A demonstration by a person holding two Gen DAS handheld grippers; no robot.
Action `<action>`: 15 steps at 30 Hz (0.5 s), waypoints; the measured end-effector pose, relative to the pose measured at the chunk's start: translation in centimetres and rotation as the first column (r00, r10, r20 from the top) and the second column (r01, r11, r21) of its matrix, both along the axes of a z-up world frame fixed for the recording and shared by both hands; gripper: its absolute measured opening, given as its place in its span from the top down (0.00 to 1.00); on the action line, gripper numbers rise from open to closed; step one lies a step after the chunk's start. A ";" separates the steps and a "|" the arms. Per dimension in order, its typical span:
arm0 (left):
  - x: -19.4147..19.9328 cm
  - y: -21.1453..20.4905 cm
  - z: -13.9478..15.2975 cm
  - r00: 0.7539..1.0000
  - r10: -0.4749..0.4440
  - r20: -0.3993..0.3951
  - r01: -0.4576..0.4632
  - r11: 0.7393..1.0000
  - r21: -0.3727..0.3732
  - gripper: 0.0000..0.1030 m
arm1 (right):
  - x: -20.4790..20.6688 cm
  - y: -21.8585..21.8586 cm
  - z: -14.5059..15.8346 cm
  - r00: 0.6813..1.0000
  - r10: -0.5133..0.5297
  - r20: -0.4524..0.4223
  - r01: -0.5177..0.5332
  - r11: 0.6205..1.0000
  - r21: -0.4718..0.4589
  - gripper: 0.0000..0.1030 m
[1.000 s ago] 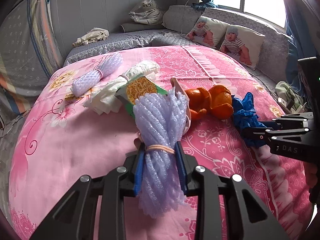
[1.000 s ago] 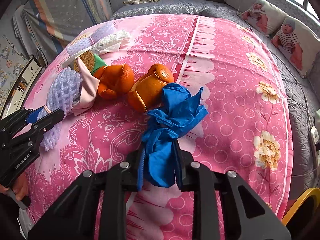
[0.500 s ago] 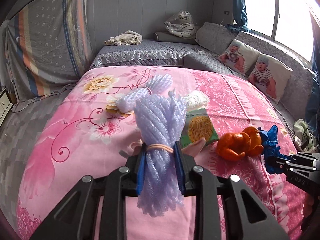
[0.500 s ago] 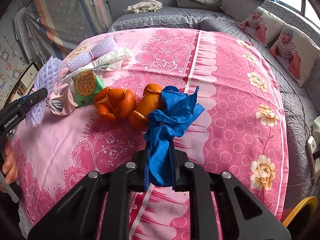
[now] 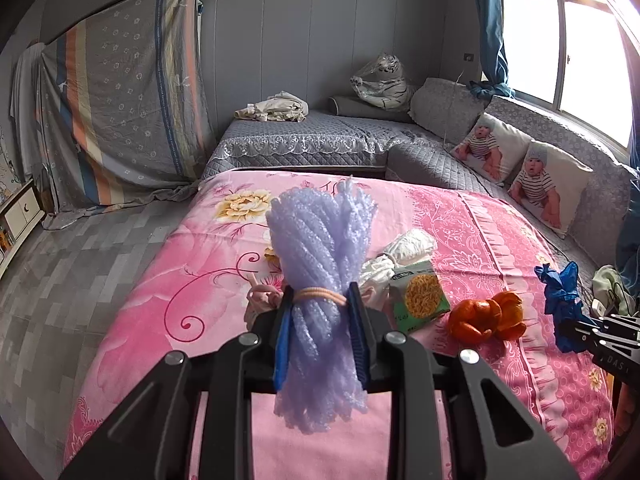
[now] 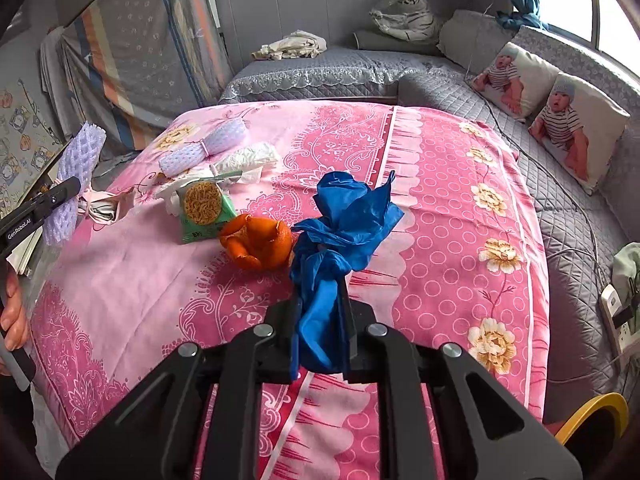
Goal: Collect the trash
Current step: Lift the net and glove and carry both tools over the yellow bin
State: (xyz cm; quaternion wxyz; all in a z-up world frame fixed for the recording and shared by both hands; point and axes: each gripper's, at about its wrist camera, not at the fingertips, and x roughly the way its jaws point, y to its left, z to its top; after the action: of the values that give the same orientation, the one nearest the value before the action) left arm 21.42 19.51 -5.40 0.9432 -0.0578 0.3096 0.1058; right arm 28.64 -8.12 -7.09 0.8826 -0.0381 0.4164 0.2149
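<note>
Item 1: lilac foam-net fruit sleeve, rolled and bound with a pink elastic band (image 5: 320,300). Held above the pink flowered bedspread (image 5: 168,280), pinched at the band by the left tool (image 5: 320,334). Probably very light, springy, compressible; the banded waist looks the firmest hold.

Item 2: crumpled blue plastic glove (image 6: 340,236). Clamped at its narrow end in the right tool (image 6: 322,332), jaws nearly together. Limp, likely slippery; grip bunched folds.

The blue wad (image 6: 340,248) hides part of the orange peel (image 6: 256,246); the packet's (image 6: 204,210) print is unreadable.
</note>
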 end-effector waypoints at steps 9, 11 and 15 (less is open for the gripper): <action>-3.3 -1.5 2.6 0.998 -0.036 0.054 0.035 0.999 0.029 0.77 | -2.7 -1.6 2.3 0.998 -0.003 0.058 0.003 1.000 0.015 0.87; -3.9 -1.8 3.3 0.997 -0.044 0.069 0.042 0.998 0.036 0.77 | -3.2 -2.2 2.8 0.997 -0.011 0.072 0.010 1.000 0.015 0.87; -4.8 -2.8 4.5 0.993 -0.059 0.097 0.055 0.997 0.046 0.77 | -4.0 -3.3 3.6 0.995 -0.027 0.092 0.025 0.999 0.025 0.87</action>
State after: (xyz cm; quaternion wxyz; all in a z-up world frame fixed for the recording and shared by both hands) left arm 16.64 16.74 -0.93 0.9610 -0.0338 0.2618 0.0824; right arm 24.65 -11.46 -3.46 0.9040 -0.0319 0.3732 0.2062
